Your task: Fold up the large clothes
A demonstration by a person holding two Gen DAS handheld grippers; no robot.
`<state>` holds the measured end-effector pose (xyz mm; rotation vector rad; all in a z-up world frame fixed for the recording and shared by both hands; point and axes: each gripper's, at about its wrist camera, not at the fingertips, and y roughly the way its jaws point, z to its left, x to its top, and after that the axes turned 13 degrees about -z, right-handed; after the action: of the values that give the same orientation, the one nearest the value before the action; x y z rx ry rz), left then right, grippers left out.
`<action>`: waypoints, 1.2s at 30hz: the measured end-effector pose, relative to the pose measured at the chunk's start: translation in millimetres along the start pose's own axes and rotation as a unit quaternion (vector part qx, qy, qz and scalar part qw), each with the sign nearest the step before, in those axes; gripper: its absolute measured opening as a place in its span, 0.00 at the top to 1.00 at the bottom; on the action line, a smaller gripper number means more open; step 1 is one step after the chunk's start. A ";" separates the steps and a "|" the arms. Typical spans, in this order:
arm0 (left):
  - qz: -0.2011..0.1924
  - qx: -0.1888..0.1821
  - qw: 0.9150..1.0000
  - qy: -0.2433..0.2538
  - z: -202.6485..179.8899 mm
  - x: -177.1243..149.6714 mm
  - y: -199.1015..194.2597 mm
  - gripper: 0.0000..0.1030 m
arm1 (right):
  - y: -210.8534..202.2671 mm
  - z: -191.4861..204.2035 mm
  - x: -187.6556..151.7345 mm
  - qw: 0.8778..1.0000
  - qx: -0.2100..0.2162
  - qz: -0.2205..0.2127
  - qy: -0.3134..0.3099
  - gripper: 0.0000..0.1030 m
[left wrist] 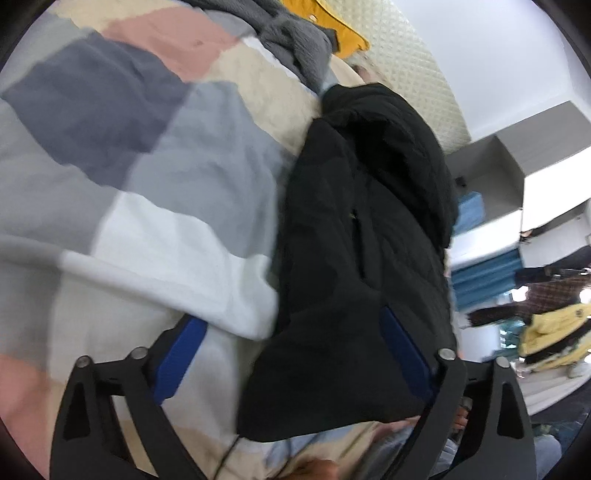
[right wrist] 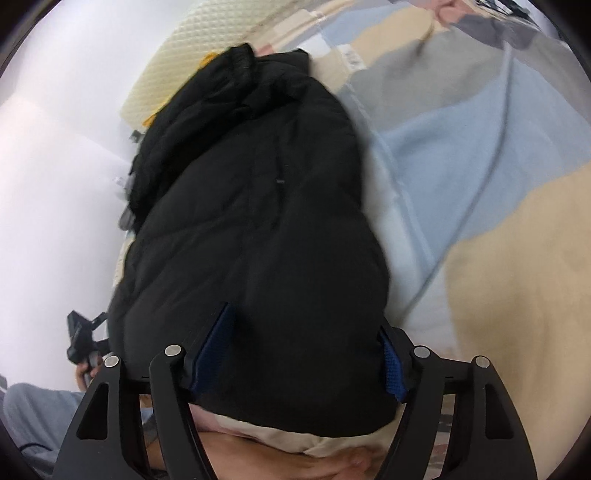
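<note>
The black padded jacket (left wrist: 365, 236) (right wrist: 255, 221) lay bunched lengthwise on the patchwork quilt (left wrist: 155, 177) (right wrist: 461, 155), its near end reaching back between the fingers of both tools. The left gripper (left wrist: 295, 354) stood wide open, its blue pads (left wrist: 179, 360) well apart: one pad was over bare quilt, the other sat against the jacket's edge, and nothing was pinched. The right gripper (right wrist: 299, 354) was also spread wide, with the jacket's thick end filling the gap between its pads (right wrist: 212, 350); whether they pressed the cloth or merely flanked it could not be told.

Only the left wrist view showed the heap at the head of the bed: a grey fleecy garment (left wrist: 291, 40) with a mustard-yellow one (left wrist: 332, 22) beyond it, beside the cream quilted headboard (left wrist: 413, 66). It also showed open white shelving (left wrist: 506, 173) holding a blue box (left wrist: 467, 214), and a yellow garment (left wrist: 550, 332) farther off in the room.

Only the right wrist view showed a grey cable (right wrist: 491, 147) trailing across the quilt's blue and tan squares, and the other gripper's black frame (right wrist: 83, 339) at the left edge, beside a grey-trousered leg (right wrist: 33, 413).
</note>
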<state>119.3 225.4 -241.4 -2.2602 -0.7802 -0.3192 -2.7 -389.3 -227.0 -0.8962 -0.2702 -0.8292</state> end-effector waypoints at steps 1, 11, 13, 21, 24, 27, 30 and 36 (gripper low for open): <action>0.007 -0.012 1.000 0.000 -2.0 -0.7 1.7 0.21 | -2.6 3.9 -0.5 1.000 0.005 -0.004 -0.004 0.31; 0.030 -0.090 0.995 0.033 -27.6 -10.8 -11.0 0.29 | -28.8 29.5 0.7 0.994 0.093 -0.038 -0.045 0.31; 0.030 -0.099 0.994 0.029 -28.4 -9.2 -12.5 0.29 | -20.4 23.2 0.5 0.994 0.092 -0.038 -0.036 0.31; 0.097 -0.021 0.995 0.011 -16.2 -15.9 34.0 0.24 | 14.1 -6.9 -18.2 1.000 0.017 -0.015 0.001 0.31; 0.093 -0.025 0.995 0.015 -22.2 -18.6 35.5 0.24 | 13.2 -8.0 -15.8 0.999 0.036 -0.025 0.015 0.30; 0.096 -0.072 0.993 0.017 -39.5 -21.6 34.9 0.24 | 10.0 0.9 -8.6 0.995 0.087 -0.037 0.014 0.31; 0.087 -0.069 0.993 0.051 -56.3 -23.2 33.6 0.29 | 17.1 2.0 -3.4 0.996 0.074 -0.039 0.011 0.34; 0.084 -0.050 0.995 0.027 -56.0 -22.6 34.7 0.68 | 26.9 4.5 -7.5 0.999 0.026 -0.030 0.004 0.77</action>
<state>122.9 156.7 -230.2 -2.3829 -0.5526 -0.3438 12.7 -372.6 -243.8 -0.8389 -0.3111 -0.8781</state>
